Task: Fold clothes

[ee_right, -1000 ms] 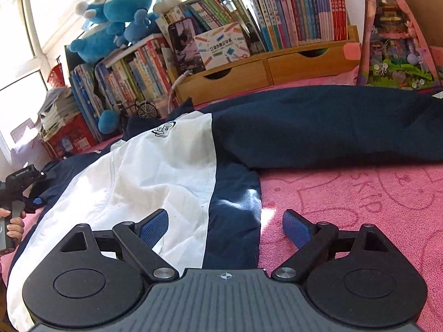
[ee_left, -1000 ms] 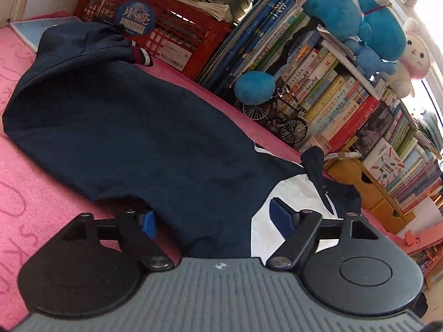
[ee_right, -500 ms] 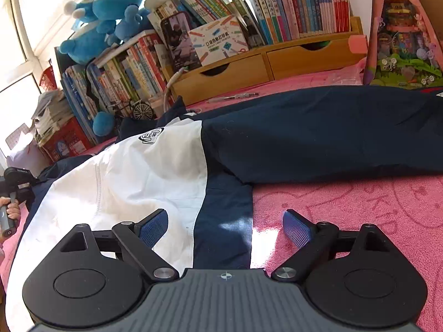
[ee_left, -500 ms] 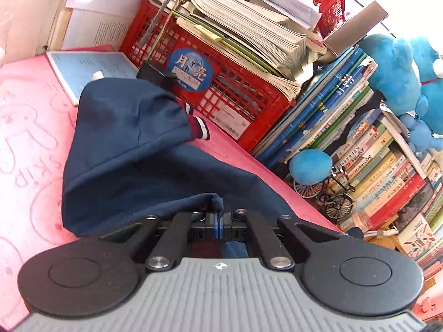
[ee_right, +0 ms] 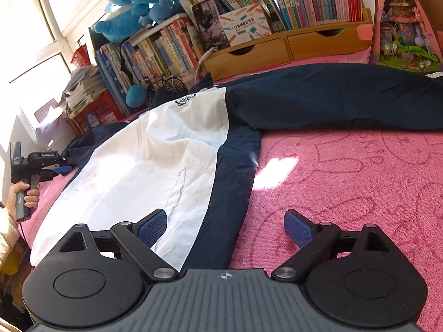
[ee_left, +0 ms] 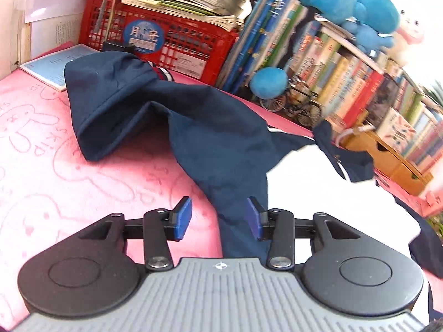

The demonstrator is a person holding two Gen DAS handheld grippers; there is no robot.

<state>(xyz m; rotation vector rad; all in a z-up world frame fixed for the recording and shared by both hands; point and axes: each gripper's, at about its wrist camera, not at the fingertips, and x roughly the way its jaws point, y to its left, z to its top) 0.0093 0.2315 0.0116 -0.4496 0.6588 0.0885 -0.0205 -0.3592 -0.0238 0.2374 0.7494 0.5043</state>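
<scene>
Kid: Pink cloth point(ee_right: 346, 171) with bunny drawings covers the counter. Books point(ee_right: 313, 2) and blue plush toys point(ee_right: 133, 5) stand along the back.

Pal: Where is the jacket point(ee_right: 171, 149)?

Kid: It lies flat on the pink cloth, white front up. Its body runs from near the right gripper point(ee_right: 225, 225) up toward the books, with the collar at the far end.

Pal: And the sleeves?

Kid: One navy sleeve point(ee_right: 332, 99) stretches out long to the right, along the row of books. The other sleeve point(ee_left: 116, 96) goes left and is bent, and its striped cuff points at the red crate point(ee_left: 177, 44).

Pal: What about the left gripper point(ee_left: 218, 218)?

Kid: Its jaws are opening. They hang over the navy edge of the jacket, but the blue pads point(ee_left: 182, 218) do not press on it. A hand point(ee_right: 23, 196) holds its handle.

Pal: And the right one?

Kid: Its jaws stand wide apart, with nothing pinched. The jacket's bottom edge lies under them.
</scene>
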